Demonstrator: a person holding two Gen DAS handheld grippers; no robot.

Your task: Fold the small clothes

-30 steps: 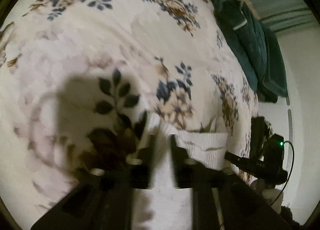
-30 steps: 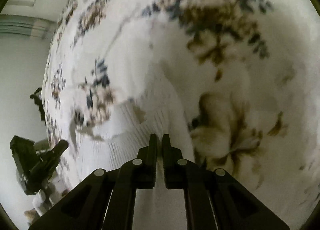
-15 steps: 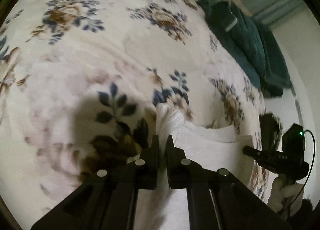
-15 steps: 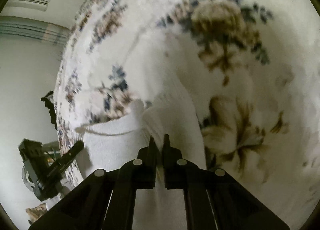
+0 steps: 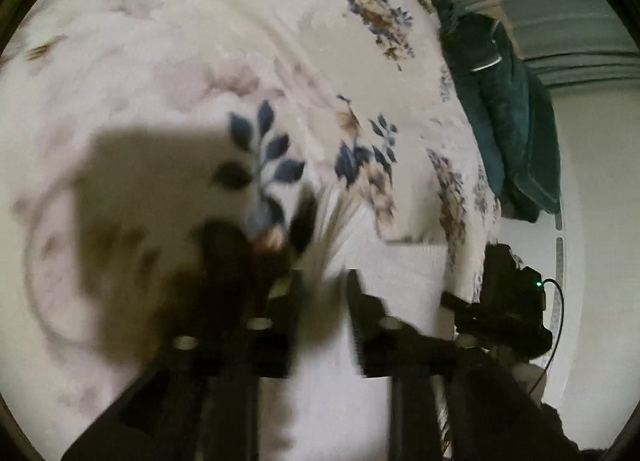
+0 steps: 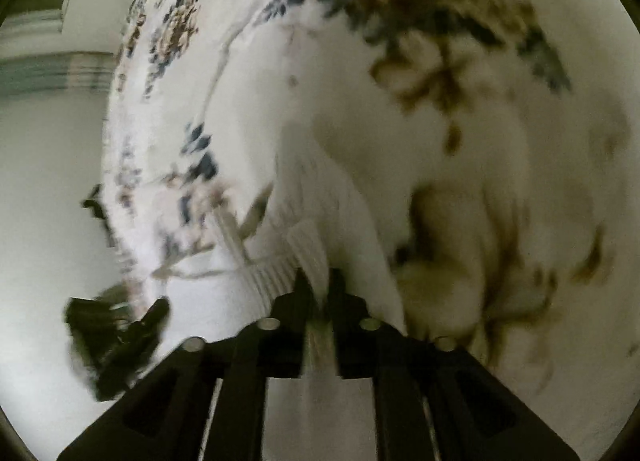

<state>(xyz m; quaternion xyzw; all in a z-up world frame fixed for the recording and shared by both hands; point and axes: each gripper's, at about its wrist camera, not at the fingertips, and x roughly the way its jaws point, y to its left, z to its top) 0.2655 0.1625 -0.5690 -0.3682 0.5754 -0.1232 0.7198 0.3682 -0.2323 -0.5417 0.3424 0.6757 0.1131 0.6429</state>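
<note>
You're holding your left tongs (image 5: 326, 281) apart, white garment (image 5: 400, 273) lying between the prongs on the floral bed cover (image 5: 200, 61). Your right tongs (image 6: 318, 281) are pinching the garment's ribbed edge (image 6: 308, 249). Green blanket (image 5: 508, 113) is sitting at the far edge. Both views blurry.

The bedspread (image 5: 168, 73) is cream-white, printed with sprays of navy-blue leaves and tan-brown blossoms, plus paler mauve-pink flowers that nearly fade into the ground; in the right wrist view the same floral bedspread (image 6: 460, 109) shows larger olive-brown blooms edged with dark blue-green leaves. The small garment (image 5: 404, 273) is plain white with a fine ribbed knit, its ribbed hem (image 6: 280, 273) showing narrow parallel lines. The left gripper (image 5: 324, 293) and right gripper (image 6: 318, 285) are matte black with pale silver screw heads. A dark teal blanket (image 5: 508, 117) carries one thin light stripe.
</note>
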